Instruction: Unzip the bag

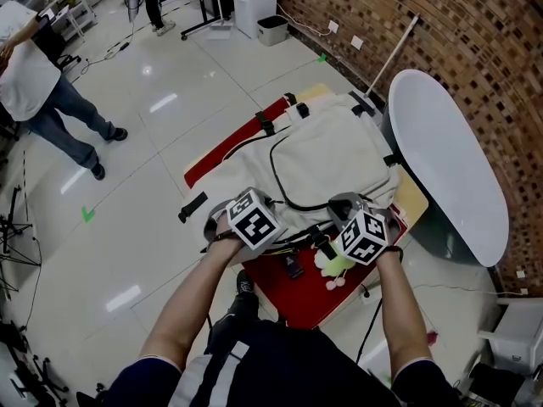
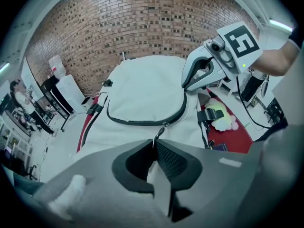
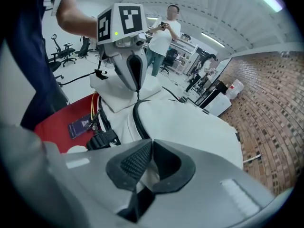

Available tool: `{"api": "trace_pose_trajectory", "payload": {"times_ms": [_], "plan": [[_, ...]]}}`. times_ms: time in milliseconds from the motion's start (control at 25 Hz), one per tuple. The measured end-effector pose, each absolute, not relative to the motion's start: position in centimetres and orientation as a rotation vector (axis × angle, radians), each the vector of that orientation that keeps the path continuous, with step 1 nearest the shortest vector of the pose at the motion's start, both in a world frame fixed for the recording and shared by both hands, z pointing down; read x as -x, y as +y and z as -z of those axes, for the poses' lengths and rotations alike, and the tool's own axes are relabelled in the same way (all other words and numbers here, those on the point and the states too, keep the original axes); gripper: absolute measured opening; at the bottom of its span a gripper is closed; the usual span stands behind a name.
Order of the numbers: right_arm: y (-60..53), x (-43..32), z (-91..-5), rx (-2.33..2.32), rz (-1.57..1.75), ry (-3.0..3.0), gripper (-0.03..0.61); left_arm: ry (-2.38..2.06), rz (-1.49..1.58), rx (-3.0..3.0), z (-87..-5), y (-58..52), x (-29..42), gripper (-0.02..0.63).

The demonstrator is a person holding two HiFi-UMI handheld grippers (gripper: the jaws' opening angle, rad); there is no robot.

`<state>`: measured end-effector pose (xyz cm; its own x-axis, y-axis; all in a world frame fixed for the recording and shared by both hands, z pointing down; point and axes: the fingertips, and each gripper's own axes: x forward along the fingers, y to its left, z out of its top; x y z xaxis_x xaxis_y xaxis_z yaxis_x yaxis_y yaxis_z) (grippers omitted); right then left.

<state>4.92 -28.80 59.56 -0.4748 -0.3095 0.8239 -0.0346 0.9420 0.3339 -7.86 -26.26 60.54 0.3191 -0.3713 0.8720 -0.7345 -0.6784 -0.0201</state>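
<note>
A white backpack (image 1: pixel 331 155) lies flat on a red mat (image 1: pixel 293 299). A black zipper (image 1: pixel 284 200) curves round its front pocket. My left gripper (image 1: pixel 276 223) is at the pocket's near edge. In the left gripper view the left gripper (image 2: pixel 154 141) is shut on the thin zipper pull (image 2: pixel 161 129) that hangs from the slider. My right gripper (image 1: pixel 344 214) sits just to the right. In the right gripper view the right gripper (image 3: pixel 151 144) is shut, with white bag fabric (image 3: pixel 190 127) pinched between the pads. Each gripper shows in the other's view: the right gripper (image 2: pixel 204 70) and the left gripper (image 3: pixel 130 65).
A yellow-green plush toy (image 1: pixel 335 265) and a dark card (image 1: pixel 293 267) lie on the mat near me. A white oval tabletop (image 1: pixel 450 168) stands at the right by the brick wall (image 1: pixel 441 32). A person (image 1: pixel 42 91) stands at the far left on the tiled floor.
</note>
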Motion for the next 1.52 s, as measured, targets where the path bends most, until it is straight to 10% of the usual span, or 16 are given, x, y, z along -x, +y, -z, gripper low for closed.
{"api": "trace_pose_trajectory", "payload": {"times_ms": [480, 1520], "plan": [[-25.7, 3.1, -58.5, -0.181, 0.272, -2.172, 0.144, -0.923, -1.261, -2.276, -59.7, -26.1, 8.1, 0.021], [-25.3, 2.7, -59.8, -0.305, 0.100, -2.162, 0.049, -1.035, -1.322, -2.354, -60.6, -34.4, 14.7, 0.022]]}}
